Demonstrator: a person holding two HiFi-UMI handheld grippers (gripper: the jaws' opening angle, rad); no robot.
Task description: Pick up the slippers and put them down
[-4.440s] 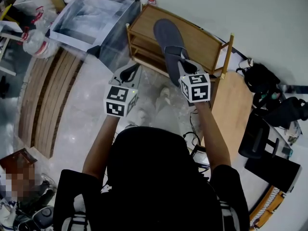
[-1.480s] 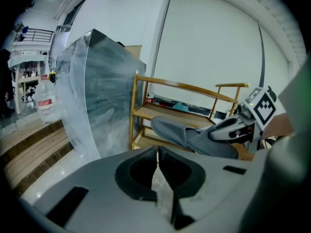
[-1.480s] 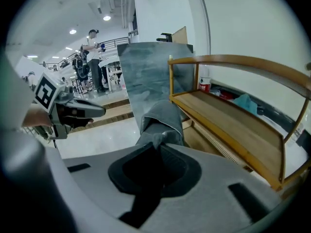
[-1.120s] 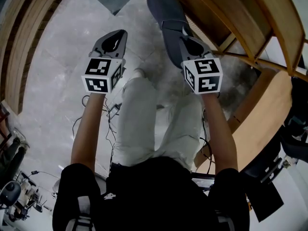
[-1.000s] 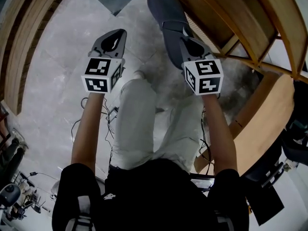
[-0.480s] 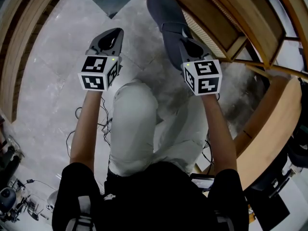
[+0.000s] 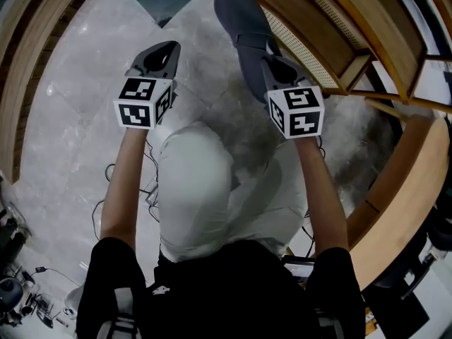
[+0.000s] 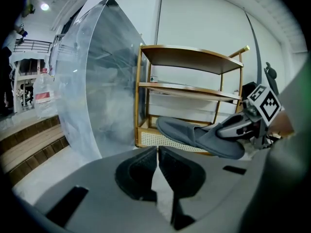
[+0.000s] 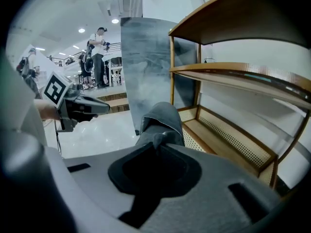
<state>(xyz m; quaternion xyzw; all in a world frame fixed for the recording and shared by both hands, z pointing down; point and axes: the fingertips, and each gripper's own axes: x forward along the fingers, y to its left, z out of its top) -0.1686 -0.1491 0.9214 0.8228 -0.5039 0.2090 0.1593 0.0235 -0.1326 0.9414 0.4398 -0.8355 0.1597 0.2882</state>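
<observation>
Right gripper view shows the grey slipper (image 9: 163, 123) caught between the jaws of the right gripper (image 9: 158, 147): they are clenched on the rim of its opening, and the toe points away from the camera. In the left gripper view the same slipper (image 8: 194, 136) hangs clear of the floor, lying roughly level, with its toe in front of the cane-mesh bottom shelf of the wooden rack (image 8: 189, 57). Whether it touches that shelf cannot be told. The head view has the slipper (image 7: 244, 34) stretching up and away from the right gripper (image 7: 272, 66), just beside the rack's edge (image 7: 332, 44).

The left gripper (image 8: 158, 152) carries nothing. Its jaws are pressed together with only a thin seam between them. From above, the left gripper (image 7: 164, 51) hovers over the pale marble floor (image 7: 78, 111), level with the right one and well apart from the slipper. Each gripper carries its marker cube nearest the person's hands.

Below the grippers in the head view, the person's knees in light trousers (image 7: 198, 189) are bent, between the two bare forearms. A large clear plastic sheet (image 8: 92, 81) stands just left of the rack in the left gripper view. Wooden steps (image 7: 21, 62) run along the floor's left edge.
</observation>
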